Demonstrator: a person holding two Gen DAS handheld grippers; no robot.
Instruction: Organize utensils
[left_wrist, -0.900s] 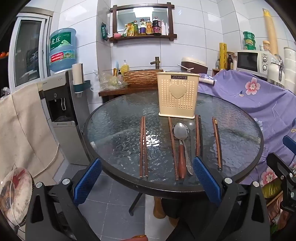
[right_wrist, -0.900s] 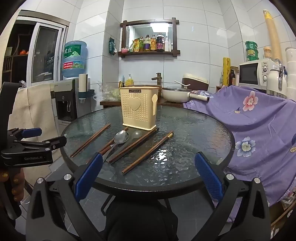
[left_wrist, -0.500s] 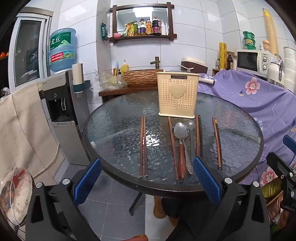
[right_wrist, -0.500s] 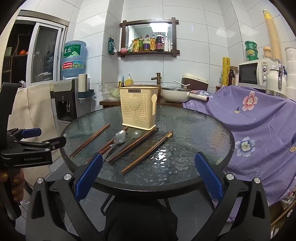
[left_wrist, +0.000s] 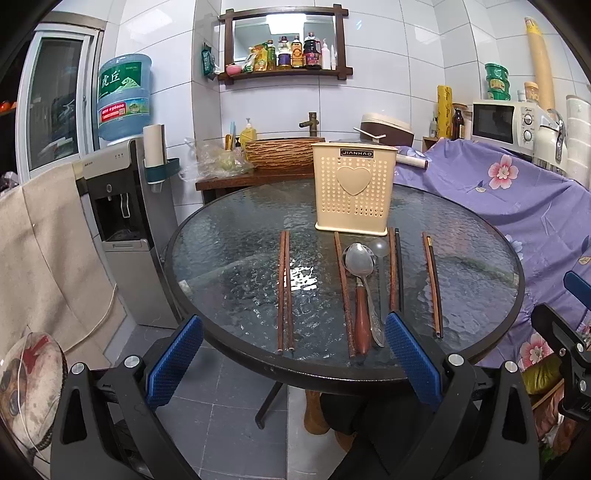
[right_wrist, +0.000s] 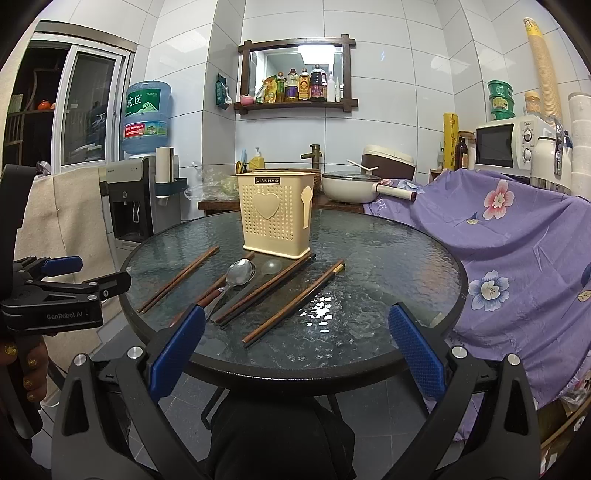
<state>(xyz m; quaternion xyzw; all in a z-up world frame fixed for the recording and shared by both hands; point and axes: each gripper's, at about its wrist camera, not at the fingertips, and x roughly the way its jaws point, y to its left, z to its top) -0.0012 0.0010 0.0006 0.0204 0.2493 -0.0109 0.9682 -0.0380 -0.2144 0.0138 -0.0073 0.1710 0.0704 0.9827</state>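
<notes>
On the round, ripple-textured glass table with the black rim (left_wrist: 509, 295), a few things were hard for me to read. My left gripper (left_wrist: 293, 354) hid the near end of a chopstick pair behind its right blue pad, and I could barely make out a clear plastic spoon (left_wrist: 379, 248) against the glass. From the right wrist view, the bottom of the frame was just a dark shape under the table that I couldn't identify.

The cream perforated plastic utensil holder with a raised heart (left_wrist: 354, 188) stood upright at the far middle of the table. In front of it lay the utensils, all flat and roughly parallel: a pair of reddish-brown wooden chopsticks (left_wrist: 284, 291) on the left, a single brown chopstick (left_wrist: 343, 291), a shiny metal spoon with a wooden handle (left_wrist: 360, 288), a brown-and-black pair (left_wrist: 395, 273), and a dark pair with a pale tip (left_wrist: 433, 284) off to the right. None touched the holder as far as I could tell.

My right gripper (right_wrist: 295, 347) hung at the near edge too. Both had their textured blue pads spread wide with nothing between them.

Compared with a second earlier, nothing had budged, utensils or grippers.
</notes>
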